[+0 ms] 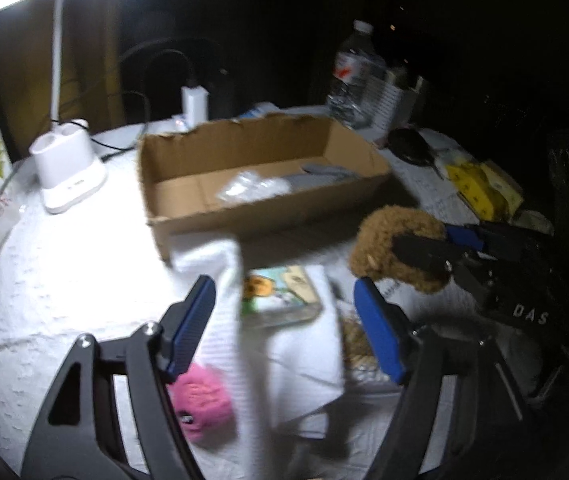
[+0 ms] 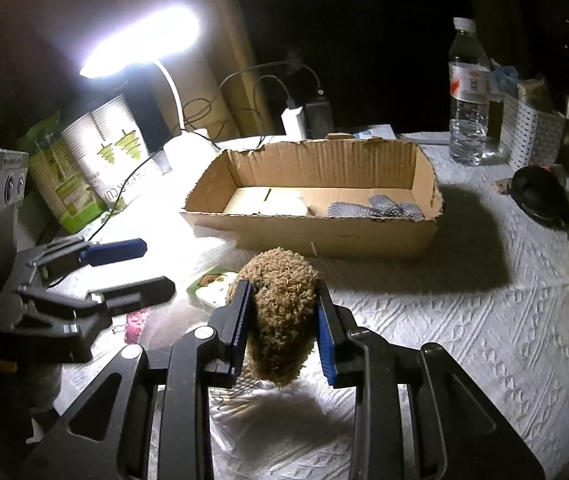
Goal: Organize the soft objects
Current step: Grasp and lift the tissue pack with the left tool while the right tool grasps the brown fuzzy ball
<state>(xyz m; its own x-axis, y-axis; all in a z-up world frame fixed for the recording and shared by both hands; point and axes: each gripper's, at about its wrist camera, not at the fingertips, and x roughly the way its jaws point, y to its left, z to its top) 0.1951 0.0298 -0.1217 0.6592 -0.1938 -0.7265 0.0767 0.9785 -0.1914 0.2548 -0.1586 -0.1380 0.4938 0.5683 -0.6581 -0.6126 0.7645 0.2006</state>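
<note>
Right gripper [image 2: 282, 320]: jaws closed on a brown fuzzy plush [image 2: 280, 316], which is pinched at its sides between the blue pads. The plush is held above the white textured tablecloth [image 2: 464, 320], short of the cardboard box [image 2: 312, 236]. Seen from the left wrist, the same plush [image 1: 388, 252] is clamped at the right gripper's tip.

Left gripper [image 1: 288, 328]: jaws spread wide, nothing held between them. A pink plush [image 1: 204, 404] lies on the cloth just beneath the left finger. A white folded cloth [image 1: 220, 256] is seen ahead of the jaws, in front of the box [image 1: 260, 184]. Grey items and a pale bundle rest inside the box. A lit desk lamp [image 2: 140, 44] stands behind.
</note>
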